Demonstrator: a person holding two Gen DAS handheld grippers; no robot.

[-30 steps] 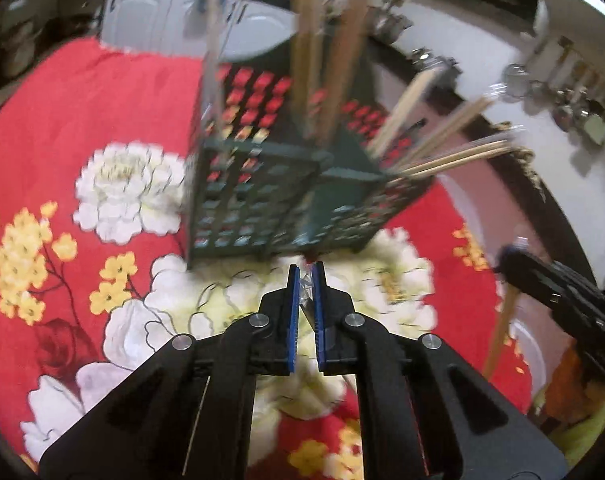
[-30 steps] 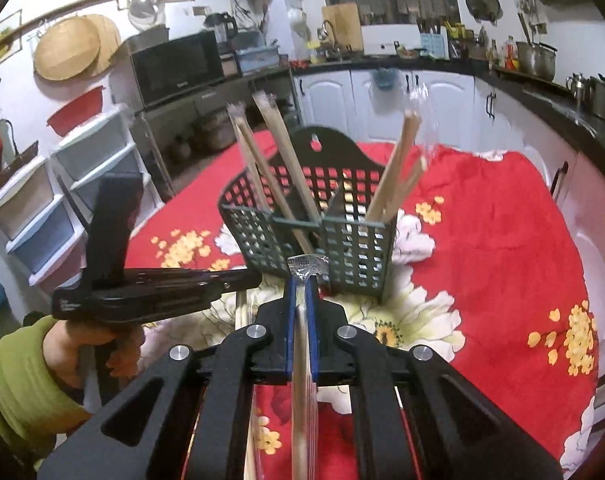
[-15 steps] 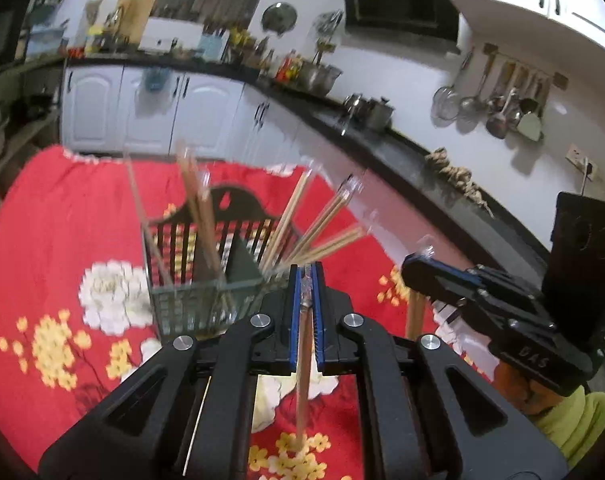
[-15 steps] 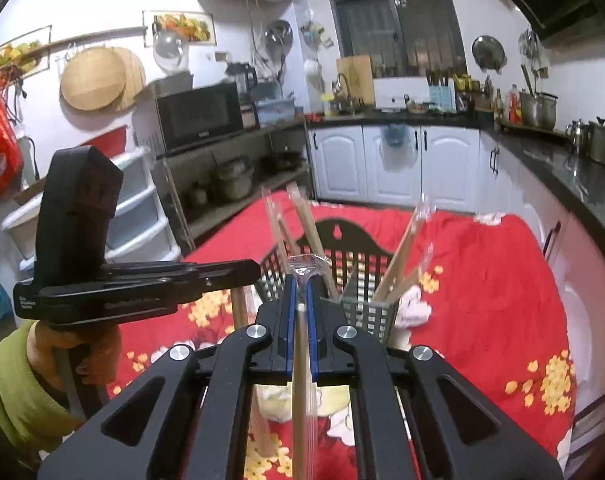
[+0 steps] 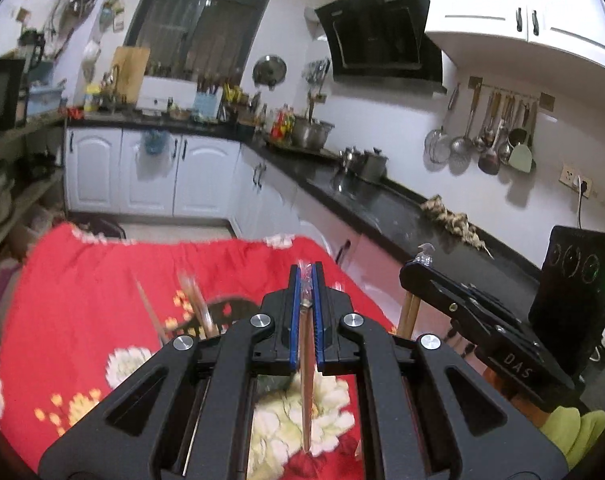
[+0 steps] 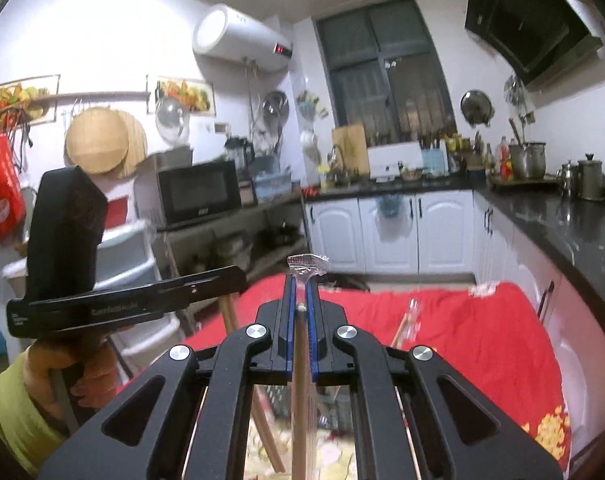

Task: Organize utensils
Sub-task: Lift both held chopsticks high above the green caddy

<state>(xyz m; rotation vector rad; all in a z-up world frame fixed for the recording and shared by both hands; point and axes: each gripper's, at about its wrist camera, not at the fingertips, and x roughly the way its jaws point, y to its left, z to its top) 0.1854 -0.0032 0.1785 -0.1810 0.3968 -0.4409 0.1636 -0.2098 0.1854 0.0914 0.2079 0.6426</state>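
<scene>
Both tongs have risen above the basket point(image 5: 218, 316), so drop-in comes next. Left tongs point(image 5: 307, 280) are clamping a plastic-sleeved wooden chopstick pair point(image 5: 305, 380) hanging over the red flowered bench point(image 5: 82, 280); right tongs point(image 6: 300, 292) are gripping another slim, crinkly-wrapped pair point(image 6: 300, 400)

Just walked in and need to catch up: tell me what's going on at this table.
A person is sorting wrapped chopsticks with a handheld gripper in each hand. The left gripper is shut on one pair of wrapped chopsticks, and the right gripper is shut on another wrapped pair. Both are held up above the red floral tablecloth. The green utensil basket, already holding several chopsticks, sits below, mostly hidden behind the grippers. Neither held pair is in the basket yet.
</scene>
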